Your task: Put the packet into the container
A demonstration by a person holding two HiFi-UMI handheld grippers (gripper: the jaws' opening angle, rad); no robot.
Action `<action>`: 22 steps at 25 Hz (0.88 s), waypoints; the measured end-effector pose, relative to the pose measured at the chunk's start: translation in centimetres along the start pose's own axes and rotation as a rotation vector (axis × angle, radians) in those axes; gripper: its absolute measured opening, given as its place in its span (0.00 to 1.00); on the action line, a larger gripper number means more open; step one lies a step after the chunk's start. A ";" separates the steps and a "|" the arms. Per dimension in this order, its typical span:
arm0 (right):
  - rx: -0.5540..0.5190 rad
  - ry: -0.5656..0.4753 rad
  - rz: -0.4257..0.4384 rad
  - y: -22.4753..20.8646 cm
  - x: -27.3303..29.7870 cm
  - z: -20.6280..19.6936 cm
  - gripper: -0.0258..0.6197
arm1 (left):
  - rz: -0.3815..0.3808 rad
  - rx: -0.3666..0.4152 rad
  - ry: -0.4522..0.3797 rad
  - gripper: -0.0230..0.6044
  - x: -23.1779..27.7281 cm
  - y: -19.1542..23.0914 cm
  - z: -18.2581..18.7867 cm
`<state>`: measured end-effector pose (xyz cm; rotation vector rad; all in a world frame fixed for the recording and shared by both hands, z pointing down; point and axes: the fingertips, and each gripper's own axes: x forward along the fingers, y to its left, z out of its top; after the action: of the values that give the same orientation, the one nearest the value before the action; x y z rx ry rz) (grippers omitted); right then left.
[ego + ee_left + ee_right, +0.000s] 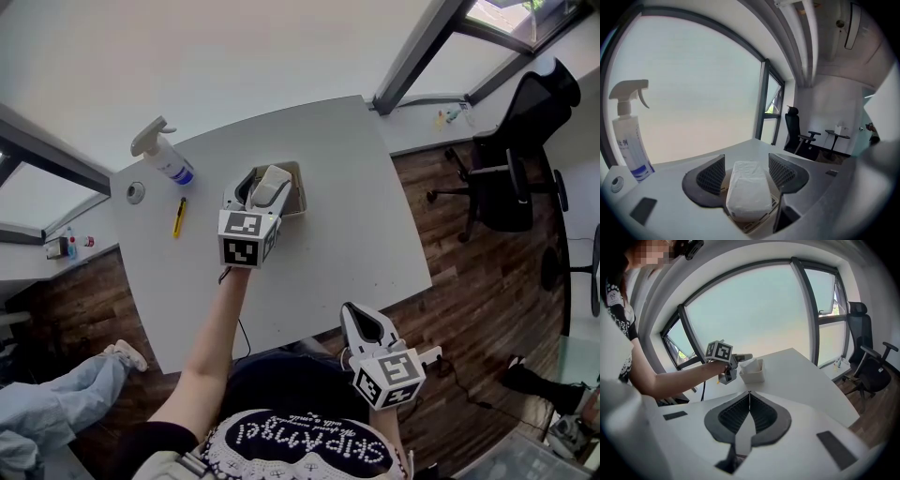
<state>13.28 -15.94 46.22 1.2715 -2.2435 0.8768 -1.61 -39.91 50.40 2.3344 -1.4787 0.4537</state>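
left gripper (746, 164): held out over the table, jaws apart on either side of the packet, a thin gap showing at each pad, no squeeze visible
packet (749, 190): white, soft wrapper, standing on end inside the container, top sticking up above the rim, between the left jaws
container (300, 190): small open beige box on the white table (356, 216), near the far middle; in the left gripper view only a bit of its rim shows under the packet
right gripper (749, 397): jaws closed tip to tip, nothing between them, held low near the person's body at the near table edge, well apart from the container
left arm: bare forearm stretched from the near edge toward the container
spray bottle (164, 155): upright, white trigger head, clear body with blue label, far left corner of table, apart from the container
yellow pen (178, 217): lying flat on the table, between the spray bottle and the left gripper
office chair (516, 159): black, on the wood floor right of the table
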 end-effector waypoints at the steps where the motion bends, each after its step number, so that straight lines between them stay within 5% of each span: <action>1: -0.004 -0.001 0.001 0.0 -0.1 0.1 0.06 | -0.001 -0.006 -0.022 0.49 -0.5 -0.1 0.8; 9: -0.043 -0.015 0.023 1.1 -0.1 0.5 0.06 | 0.001 -0.055 -0.220 0.49 -5.6 -0.3 6.6; 13: -0.065 -0.027 0.034 1.7 -0.3 0.8 0.06 | 0.030 -0.053 -0.291 0.37 -8.0 -0.2 8.6; 22: -0.105 -0.028 0.047 2.3 0.1 0.5 0.06 | 0.009 0.024 -0.381 0.34 -15.0 -2.9 10.9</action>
<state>11.22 -15.46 45.18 1.1953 -2.3177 0.7517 -4.15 -31.55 33.74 2.5358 -1.6521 0.0254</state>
